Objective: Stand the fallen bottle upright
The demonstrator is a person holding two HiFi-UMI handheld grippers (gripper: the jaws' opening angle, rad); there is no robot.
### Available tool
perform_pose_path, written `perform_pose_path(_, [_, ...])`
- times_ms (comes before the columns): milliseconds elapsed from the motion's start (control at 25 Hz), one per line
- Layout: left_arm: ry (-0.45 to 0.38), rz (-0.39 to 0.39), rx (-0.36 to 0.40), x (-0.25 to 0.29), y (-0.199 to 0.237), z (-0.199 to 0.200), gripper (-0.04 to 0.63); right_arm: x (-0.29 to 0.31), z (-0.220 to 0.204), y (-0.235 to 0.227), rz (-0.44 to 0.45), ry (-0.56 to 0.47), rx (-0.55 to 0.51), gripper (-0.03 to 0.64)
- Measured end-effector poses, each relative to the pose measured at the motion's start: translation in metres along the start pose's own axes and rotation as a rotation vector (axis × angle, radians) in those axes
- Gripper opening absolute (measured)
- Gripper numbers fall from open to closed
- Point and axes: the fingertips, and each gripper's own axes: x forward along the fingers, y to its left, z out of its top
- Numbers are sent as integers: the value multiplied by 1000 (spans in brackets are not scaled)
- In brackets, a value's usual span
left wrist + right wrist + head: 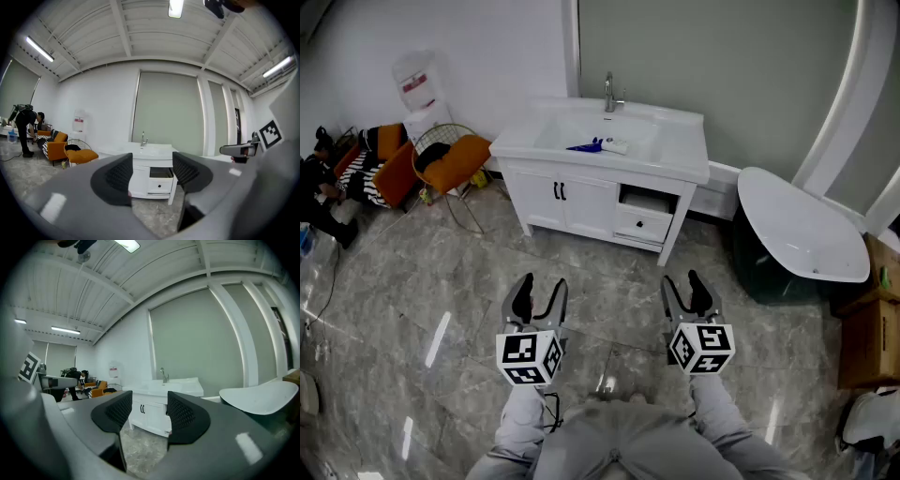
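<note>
Approaching desk (680, 155): left claw (542, 283) and right claw (682, 279) are hovering level, both apart and empty. Blue bottle (584, 145), likely lying on it, is calling for a closer stance first.

Sink cabinet (581, 202) stands between chair (455, 161), left, and bathtub (797, 225), right.

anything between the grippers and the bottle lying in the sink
Nothing visible. Only floor lies between the left gripper, the right gripper and the sink cabinet; the bottle lies on top, beside a blue thing.
</note>
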Motion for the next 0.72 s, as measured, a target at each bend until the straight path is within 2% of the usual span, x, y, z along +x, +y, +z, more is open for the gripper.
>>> perform_pose_path(720, [-11,-66,36,15,50,5,314,20,-7,37,-55,-22,36,236])
